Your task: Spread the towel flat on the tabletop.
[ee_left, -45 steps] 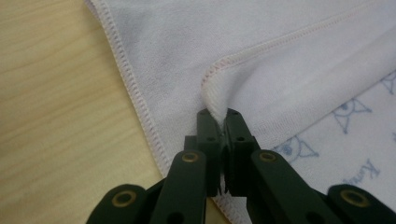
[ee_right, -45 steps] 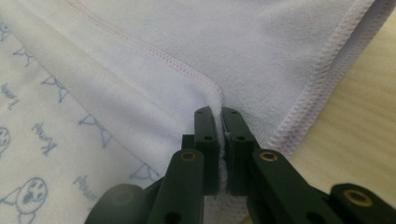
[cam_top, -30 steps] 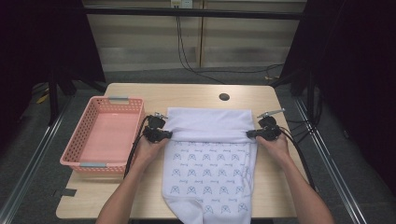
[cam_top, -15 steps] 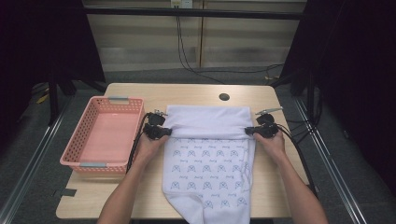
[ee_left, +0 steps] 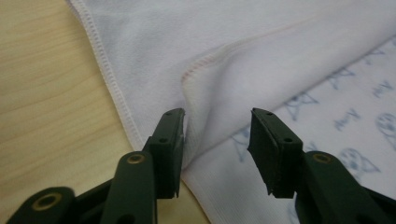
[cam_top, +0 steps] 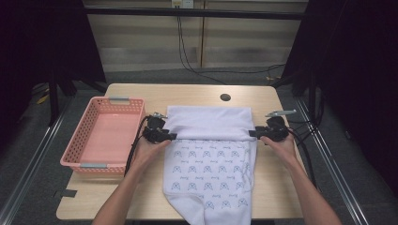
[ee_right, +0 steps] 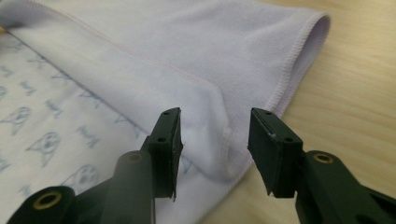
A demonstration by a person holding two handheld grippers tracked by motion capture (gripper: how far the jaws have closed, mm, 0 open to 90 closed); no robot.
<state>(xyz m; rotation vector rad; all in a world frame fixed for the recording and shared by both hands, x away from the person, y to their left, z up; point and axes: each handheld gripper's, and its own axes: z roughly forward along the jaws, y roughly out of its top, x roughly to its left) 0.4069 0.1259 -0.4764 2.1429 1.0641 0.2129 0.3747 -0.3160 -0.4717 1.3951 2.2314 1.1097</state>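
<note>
A white cloth (cam_top: 211,173) printed with small blue figures lies on the wooden table (cam_top: 197,96), its near end hanging over the front edge. Its far part is folded back toward me as a plain white flap (cam_top: 209,123). My left gripper (cam_top: 170,136) sits at the flap's near left corner and my right gripper (cam_top: 252,134) at its near right corner. In the left gripper view the gripper (ee_left: 217,140) is open, with the flap's corner (ee_left: 210,112) loose between the jaws. In the right gripper view the gripper (ee_right: 215,140) is also open around the flap's corner (ee_right: 219,130).
A pink plastic basket (cam_top: 75,154) stands to the left of the cloth, close to my left hand. A small dark round hole (cam_top: 225,97) sits in the tabletop behind the cloth. Bare wood shows on the right of the cloth and along the far edge.
Both hands have stayed at the flap's near corners, shifting only slightly. The cloth lies much as before.
</note>
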